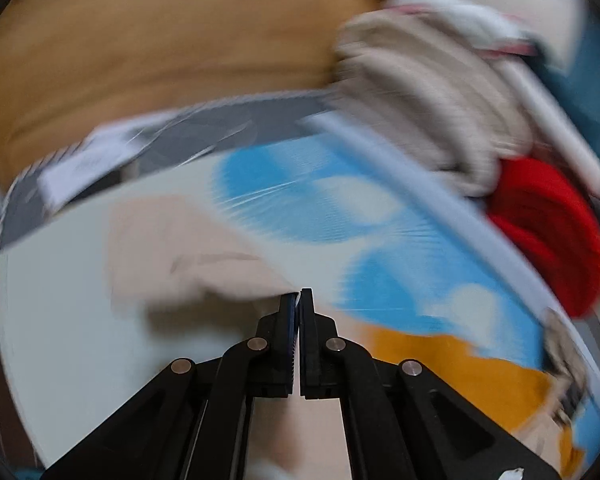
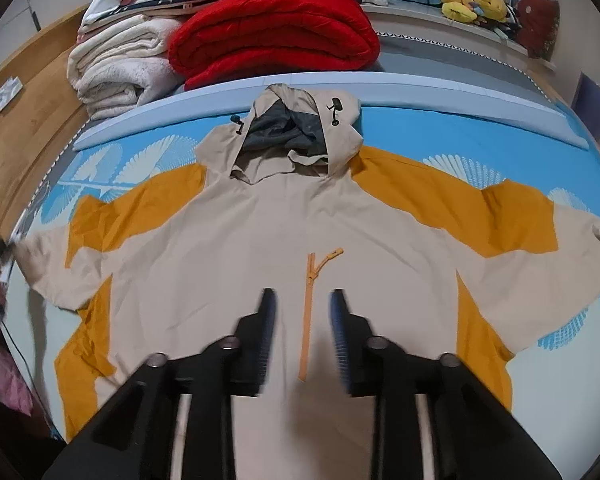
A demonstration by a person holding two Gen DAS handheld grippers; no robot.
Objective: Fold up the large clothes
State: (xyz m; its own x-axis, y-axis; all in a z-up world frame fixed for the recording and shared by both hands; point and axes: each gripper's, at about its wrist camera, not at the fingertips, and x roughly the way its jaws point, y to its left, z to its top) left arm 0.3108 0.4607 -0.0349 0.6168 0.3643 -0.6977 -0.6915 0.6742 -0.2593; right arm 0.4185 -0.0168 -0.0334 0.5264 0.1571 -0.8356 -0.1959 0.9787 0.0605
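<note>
While the blue patterned bed sheet (image 2: 440, 136) fills the space ahead of the right gripper (image 2: 303, 300), a red quilt (image 2: 276, 32) and white blankets (image 2: 116, 68) are stacked beyond it, near a wooden wall (image 2: 28, 120). The jacket (image 2: 284, 224) lies spread flat under this gripper, whose jaws stand apart over the zipper (image 2: 310, 304). The left gripper (image 1: 298, 300), tilted downward, is pinched on the beige sleeve end (image 1: 188, 256).

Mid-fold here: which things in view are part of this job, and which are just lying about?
In the job:
- beige and mustard hooded jacket, spread flat
- left gripper, shut on its sleeve end
- right gripper, open over the front zipper

Lying about:
- red quilt
- cream blanket
- yellow plush toys
</note>
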